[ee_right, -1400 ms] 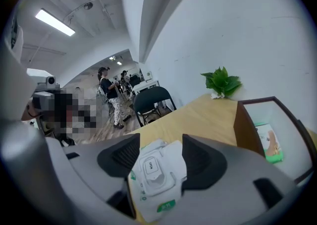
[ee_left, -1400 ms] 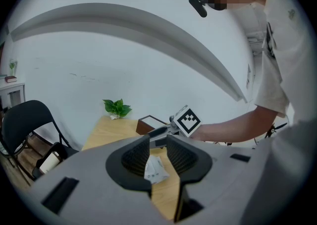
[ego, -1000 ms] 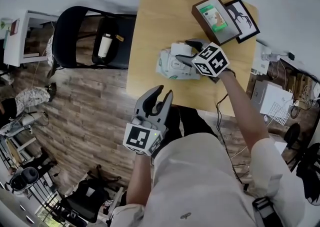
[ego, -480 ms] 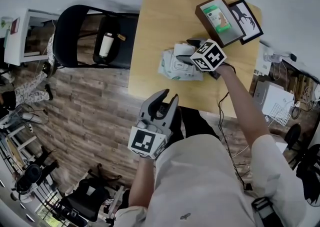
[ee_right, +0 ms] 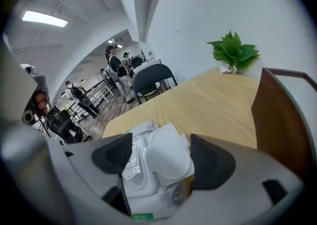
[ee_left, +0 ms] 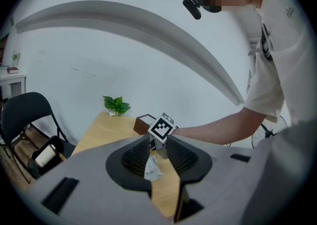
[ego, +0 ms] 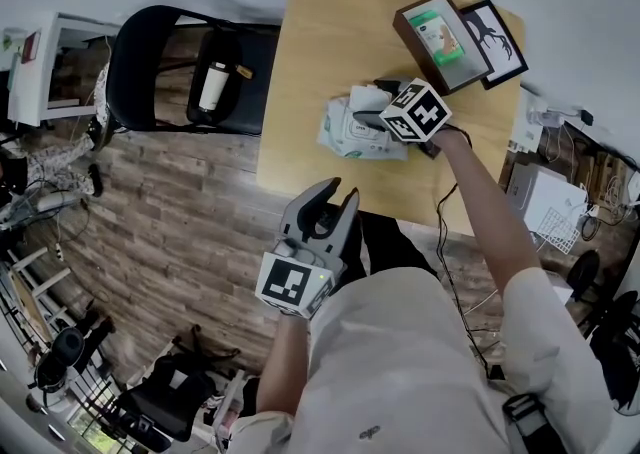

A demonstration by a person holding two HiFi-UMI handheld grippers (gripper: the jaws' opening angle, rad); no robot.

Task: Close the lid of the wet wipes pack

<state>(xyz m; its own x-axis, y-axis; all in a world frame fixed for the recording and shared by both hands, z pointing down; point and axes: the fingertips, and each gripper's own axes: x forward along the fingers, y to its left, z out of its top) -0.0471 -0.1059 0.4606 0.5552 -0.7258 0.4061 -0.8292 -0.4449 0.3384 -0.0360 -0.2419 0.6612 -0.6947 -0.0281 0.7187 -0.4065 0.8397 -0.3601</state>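
The smooth, pale wooden counter (ego: 320, 52) carries the soft, crinkly wet wipes pack (ego: 343, 138), its stiff, rounded white plastic lid (ee_right: 171, 152) flipped open. The right claw (ee_right: 161, 155) has just been opening wide and frames the lid without touching it. Closing seems about to start, and it likely calls for pressing the lid flat. The left claw (ego: 336, 192) hangs off the counter, parted and empty.

Wipes pack (ego: 345, 132) on table (ego: 320, 47)
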